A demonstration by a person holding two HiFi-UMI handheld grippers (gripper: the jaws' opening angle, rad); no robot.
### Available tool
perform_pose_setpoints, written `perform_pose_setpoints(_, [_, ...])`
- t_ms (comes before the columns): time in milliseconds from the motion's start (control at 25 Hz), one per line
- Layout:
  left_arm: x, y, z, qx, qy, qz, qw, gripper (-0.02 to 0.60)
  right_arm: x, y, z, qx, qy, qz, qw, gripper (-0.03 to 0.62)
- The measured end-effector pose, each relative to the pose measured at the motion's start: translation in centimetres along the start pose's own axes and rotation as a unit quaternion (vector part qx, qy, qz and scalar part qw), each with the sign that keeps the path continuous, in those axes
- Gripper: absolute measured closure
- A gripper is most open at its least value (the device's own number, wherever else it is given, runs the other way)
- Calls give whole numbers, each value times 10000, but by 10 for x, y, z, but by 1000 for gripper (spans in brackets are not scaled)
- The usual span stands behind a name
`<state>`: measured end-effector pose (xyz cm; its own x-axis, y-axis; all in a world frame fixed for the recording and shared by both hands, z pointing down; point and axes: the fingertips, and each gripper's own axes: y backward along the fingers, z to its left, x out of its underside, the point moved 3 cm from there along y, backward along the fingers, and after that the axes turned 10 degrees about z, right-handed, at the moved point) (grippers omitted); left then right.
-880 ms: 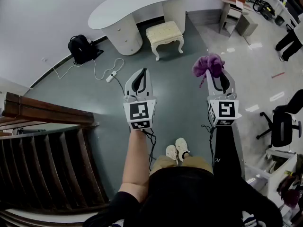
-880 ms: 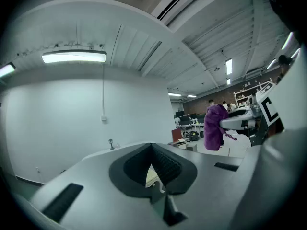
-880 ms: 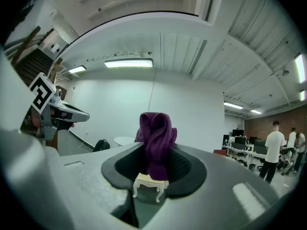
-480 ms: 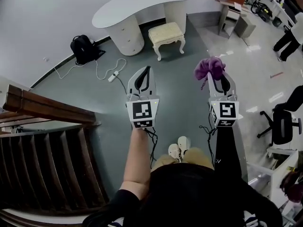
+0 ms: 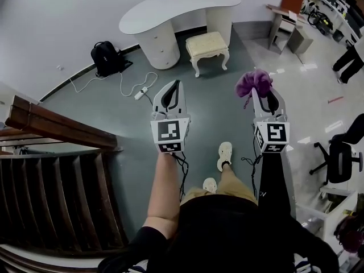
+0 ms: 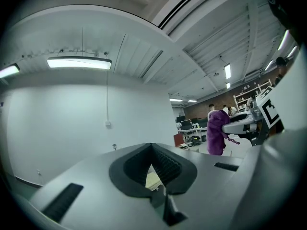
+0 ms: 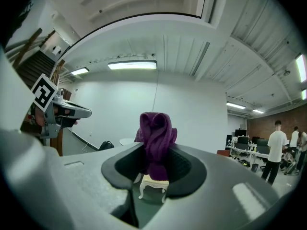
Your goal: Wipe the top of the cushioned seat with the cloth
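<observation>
**Approach to the seat.** The right gripper (image 5: 260, 91) pinches a bunched purple cloth (image 5: 252, 81) between its pads. The left gripper (image 5: 173, 85) has its jaws pressed together with nothing between them. The cushioned stool (image 5: 208, 44) stands well ahead on the grey-green floor (image 5: 114, 124), just before a white vanity desk (image 5: 182, 9). Judged best: close in, lay the cloth flat on the stool's top, and sweep from edge to edge. A black backpack (image 5: 106, 57) lies by the wall (image 5: 57, 16).
</observation>
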<state>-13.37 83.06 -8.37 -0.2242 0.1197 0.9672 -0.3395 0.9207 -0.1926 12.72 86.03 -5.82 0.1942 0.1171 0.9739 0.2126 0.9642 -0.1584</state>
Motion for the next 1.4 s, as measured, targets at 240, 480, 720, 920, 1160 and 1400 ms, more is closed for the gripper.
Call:
perform_pose_setpoints(240, [1, -45, 13, -105, 28, 88, 9999, 575, 1, -46, -19, -138, -30, -55, 9999, 477])
perform_pose_setpoints(480, [-11, -102, 25, -160, 65, 88, 9998, 575, -2, -111, -46, -338, -100, -71, 9994, 477])
perform_pose_setpoints(720, [-21, -159, 34, -262, 66, 150, 9995, 575, -6, -176, -68, -595, -111, -43, 9982, 477])
perform_pose_setpoints(920, [-26, -201, 41, -368, 129, 169, 9991, 575, -8, -219, -87, -727, -117, -58, 9973, 477])
perform_pose_setpoints(1160, [-31, -230, 43, -428, 180, 184, 9988, 575, -8, -244, -104, -778, -194, -121, 9967, 477])
perform_pose_setpoints(1400, [-38, -245, 41, -410, 25, 218, 9989, 575, -5, -259, -113, -831, -242, -108, 9962, 477])
